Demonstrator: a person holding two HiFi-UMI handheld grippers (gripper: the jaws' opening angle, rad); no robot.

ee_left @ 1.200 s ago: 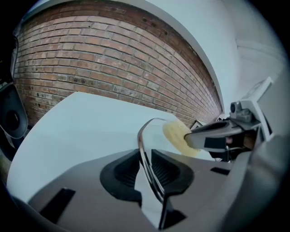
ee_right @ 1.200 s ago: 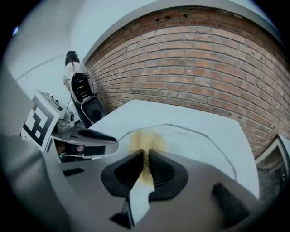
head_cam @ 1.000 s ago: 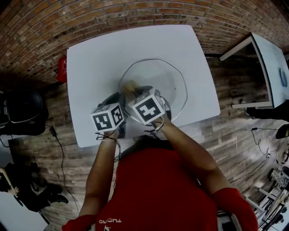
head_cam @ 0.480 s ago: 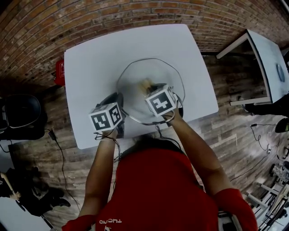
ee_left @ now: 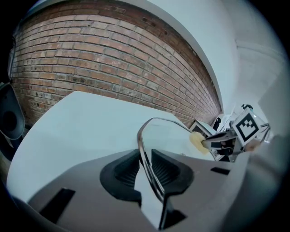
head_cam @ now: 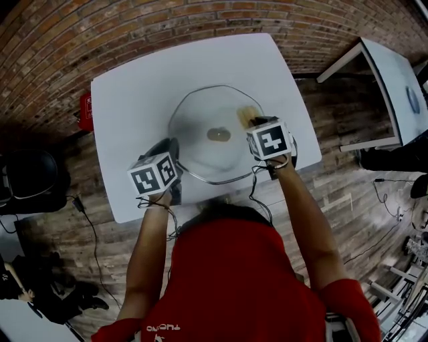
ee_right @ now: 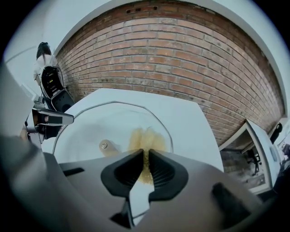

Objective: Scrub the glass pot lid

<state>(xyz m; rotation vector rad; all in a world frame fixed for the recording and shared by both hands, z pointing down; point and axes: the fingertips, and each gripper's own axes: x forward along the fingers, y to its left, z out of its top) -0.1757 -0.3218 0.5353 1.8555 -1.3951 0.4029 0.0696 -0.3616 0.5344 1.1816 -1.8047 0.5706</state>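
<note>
Step in hand: scrubbing, as I judge it; one tool steadies the lid and the other carries the sponge.
Glass pot lid (head_cam: 200, 150): lies on the counter (head_cam: 154, 80) about midway between its left and right edges, with its near rim close to the counter's near edge.
Knob (head_cam: 219, 134): sits at the lid's centre, clear of both tools.
Left hand-held gripper (ee_left: 145, 158): closed on the lid's metal rim (ee_left: 141, 131) at the near-left side, with the rim running up between the ribbed pads.
Right hand-held gripper (ee_right: 146, 156): clamped on a yellow sponge (ee_right: 144, 136), which presses on the glass at the lid's right side, just inside the rim.
Doing it well: keep the left grip firm and low so the lid cannot spin or skate. Press the sponge flat, not on its edge. Work in overlapping arcs from rim to knob, and ease off near the rim so the sponge does not slip off the glass.
Risk: the counter looks smooth, so a hard sideways push could slide the lid toward the near edge.
Surface: white, bare and matte, and nothing else is on it.
Room: a brick wall (head_cam: 200, 17) stands beyond the far edge, and the wooden floor (head_cam: 334, 200) carries loose cables (head_cam: 87, 220). A second white table (head_cam: 398, 87) stands to the right. A red object (head_cam: 85, 107) sits by the counter's left edge.
</note>
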